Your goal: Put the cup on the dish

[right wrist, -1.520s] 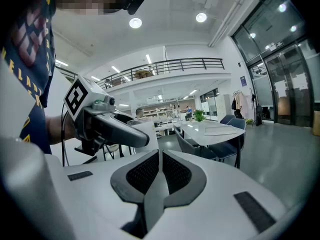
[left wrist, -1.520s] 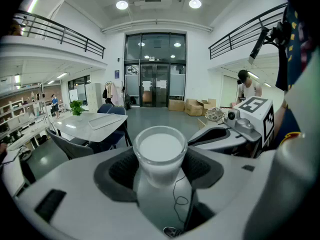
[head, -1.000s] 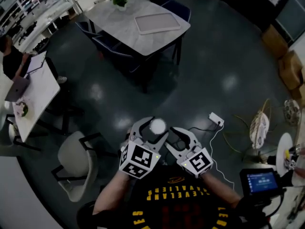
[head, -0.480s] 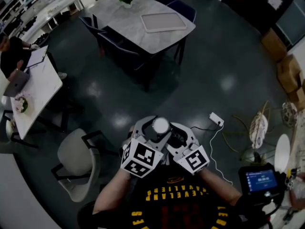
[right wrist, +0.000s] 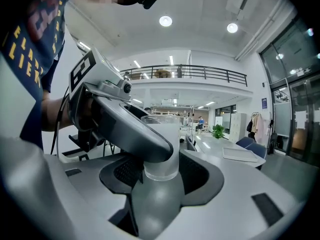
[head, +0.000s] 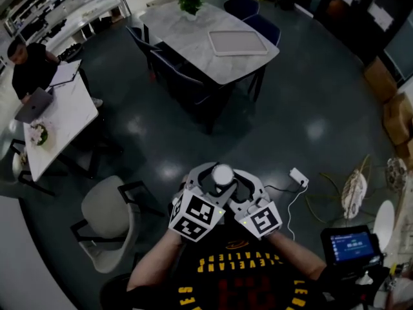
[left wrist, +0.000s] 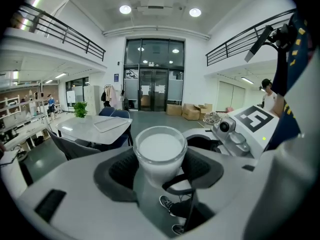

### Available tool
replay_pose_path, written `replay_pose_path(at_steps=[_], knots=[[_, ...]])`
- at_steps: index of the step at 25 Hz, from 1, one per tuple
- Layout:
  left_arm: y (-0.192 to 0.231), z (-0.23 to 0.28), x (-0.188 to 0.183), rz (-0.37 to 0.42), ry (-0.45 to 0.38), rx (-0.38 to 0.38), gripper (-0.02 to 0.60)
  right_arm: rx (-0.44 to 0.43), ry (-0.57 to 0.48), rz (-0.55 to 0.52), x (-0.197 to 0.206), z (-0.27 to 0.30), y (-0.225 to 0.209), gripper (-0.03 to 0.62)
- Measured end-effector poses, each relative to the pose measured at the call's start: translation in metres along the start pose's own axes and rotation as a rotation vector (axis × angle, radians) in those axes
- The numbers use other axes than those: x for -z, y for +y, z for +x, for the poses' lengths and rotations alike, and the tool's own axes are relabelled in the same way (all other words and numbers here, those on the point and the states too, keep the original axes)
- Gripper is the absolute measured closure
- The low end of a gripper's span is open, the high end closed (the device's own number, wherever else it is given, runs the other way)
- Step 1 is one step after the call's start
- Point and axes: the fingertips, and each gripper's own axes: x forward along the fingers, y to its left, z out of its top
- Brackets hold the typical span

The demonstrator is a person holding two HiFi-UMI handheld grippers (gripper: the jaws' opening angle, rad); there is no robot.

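A white frosted cup (head: 222,174) is held in the air in front of the person's chest, above the dark floor. My left gripper (head: 215,177) is shut on it; in the left gripper view the cup (left wrist: 160,151) sits upright between the dark pads. My right gripper (head: 233,179) has come in from the right and stands wide open around the same cup (right wrist: 161,149), its pads apart from the cup's sides. The left gripper's finger (right wrist: 130,129) crosses in front of the cup there. A flat rectangular dish (head: 237,42) lies on the marble table (head: 187,41) far ahead.
Dark chairs ring the marble table, which also carries a potted plant (head: 191,0). A person works at a laptop at a white table (head: 61,124) on the left. A white chair (head: 106,218) stands near left. A power strip (head: 298,176) and cables lie on the floor at right.
My right gripper has swung left, from beside the left gripper to around the cup. The left gripper has kept hold of the cup. The table ahead sits lower and further right in view.
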Motion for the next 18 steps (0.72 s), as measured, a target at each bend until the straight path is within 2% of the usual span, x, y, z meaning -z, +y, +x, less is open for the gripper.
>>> replay_pose_path(at_steps=[8, 18], knots=[[0.020, 0.018, -0.003, -0.025, 0.008, -0.003, 0.316, -0.017, -0.013, 0.003, 0.003, 0.015, -0.021, 0.375], [0.054, 0.070, -0.042, -0.012, -0.043, -0.044, 0.316, -0.044, -0.058, 0.067, 0.006, 0.036, -0.088, 0.375]])
